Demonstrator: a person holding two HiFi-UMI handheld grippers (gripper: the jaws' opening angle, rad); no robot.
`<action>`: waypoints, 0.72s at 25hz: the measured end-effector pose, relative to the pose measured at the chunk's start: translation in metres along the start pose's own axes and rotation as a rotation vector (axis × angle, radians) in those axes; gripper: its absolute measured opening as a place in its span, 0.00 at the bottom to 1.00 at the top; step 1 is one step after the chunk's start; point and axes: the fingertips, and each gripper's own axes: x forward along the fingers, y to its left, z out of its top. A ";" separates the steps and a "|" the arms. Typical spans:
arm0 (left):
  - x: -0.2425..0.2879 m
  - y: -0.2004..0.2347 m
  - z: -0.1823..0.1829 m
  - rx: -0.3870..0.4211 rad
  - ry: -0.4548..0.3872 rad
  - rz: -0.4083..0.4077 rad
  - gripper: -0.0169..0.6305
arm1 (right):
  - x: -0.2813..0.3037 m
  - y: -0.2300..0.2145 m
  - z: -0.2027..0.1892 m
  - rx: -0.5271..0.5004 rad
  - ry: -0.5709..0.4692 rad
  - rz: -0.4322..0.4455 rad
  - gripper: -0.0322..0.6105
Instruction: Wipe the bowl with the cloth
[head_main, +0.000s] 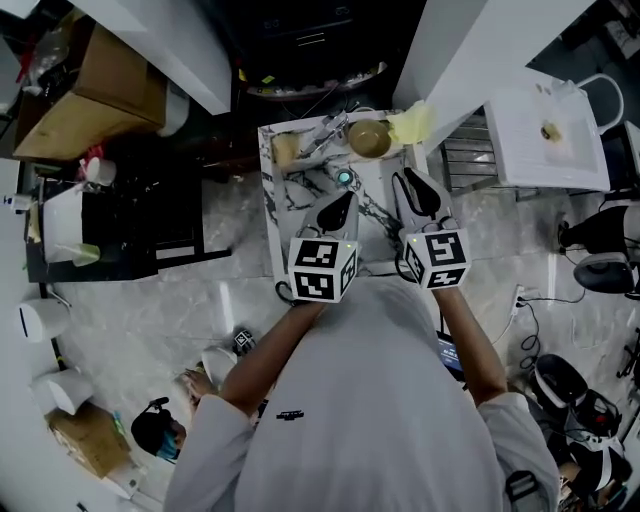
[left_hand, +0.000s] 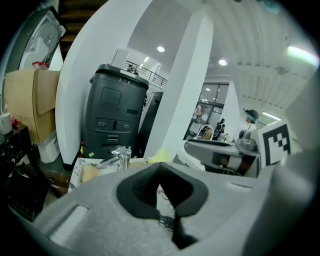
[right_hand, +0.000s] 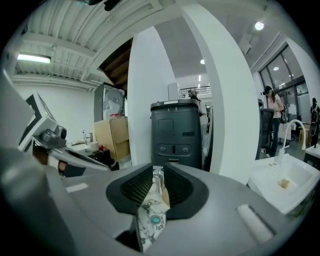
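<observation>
A brown bowl (head_main: 370, 138) stands at the far end of a small marble-patterned table (head_main: 270, 205), with the yellow cloth (head_main: 412, 124) lying just right of it. The cloth (left_hand: 160, 157) also peeks over the jaws in the left gripper view. Both grippers hover over the table's near half, short of the bowl. My left gripper (head_main: 347, 198) (left_hand: 162, 192) is shut with nothing in it. My right gripper (head_main: 404, 179) (right_hand: 157, 187) has its jaws a narrow slit apart. Only the table top shows through the slit, and nothing is held.
Crumpled foil (head_main: 320, 135) and a tan block (head_main: 285, 150) lie left of the bowl, and a small teal round thing (head_main: 344, 178) sits mid-table. A dark bin (right_hand: 177, 132) stands beyond the table. A white sink (head_main: 545, 135) is to the right, a cardboard box (head_main: 95, 95) to the left.
</observation>
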 end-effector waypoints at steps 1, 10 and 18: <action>-0.006 -0.001 0.004 0.012 -0.013 0.000 0.03 | -0.003 0.007 0.005 0.005 -0.013 0.009 0.17; -0.054 -0.005 0.015 0.114 -0.134 0.039 0.03 | -0.033 0.056 0.015 0.049 -0.063 0.024 0.16; -0.075 0.009 0.003 0.109 -0.131 0.045 0.03 | -0.051 0.092 0.005 0.052 -0.053 0.041 0.06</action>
